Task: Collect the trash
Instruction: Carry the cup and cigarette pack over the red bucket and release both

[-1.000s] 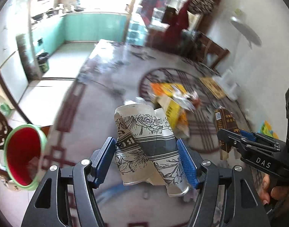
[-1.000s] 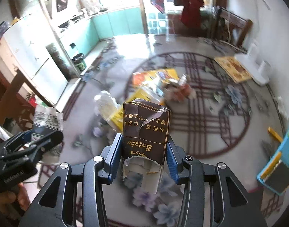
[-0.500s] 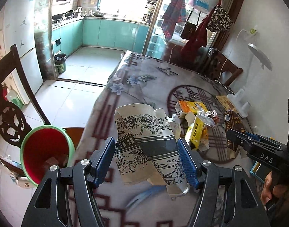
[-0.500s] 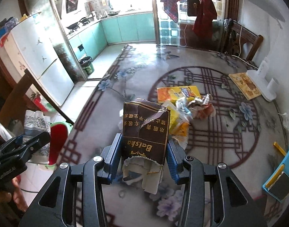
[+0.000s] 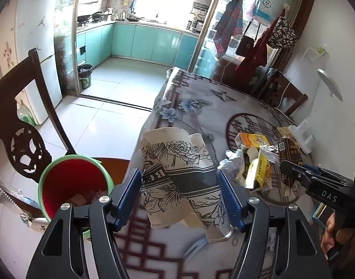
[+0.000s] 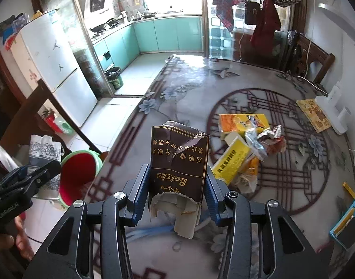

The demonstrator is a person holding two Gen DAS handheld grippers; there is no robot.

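We hold the crushed floral paper cups (image 5: 182,181) clamped in the left gripper (image 5: 180,200) beside the red bin (image 5: 72,183). Our right gripper (image 6: 175,195) fingers clamp the torn brown carton (image 6: 179,160) above the table (image 6: 223,81).

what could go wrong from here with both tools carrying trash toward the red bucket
1. The left tool pinches two crushed floral paper cups together; the loose one may slip out before reaching the red bucket.
2. The bucket sits on a chair beside the table edge, so a drop released early could land on the table or floor.
3. The right tool holds a torn brown cigarette pack; its ragged inner paper could tear off.
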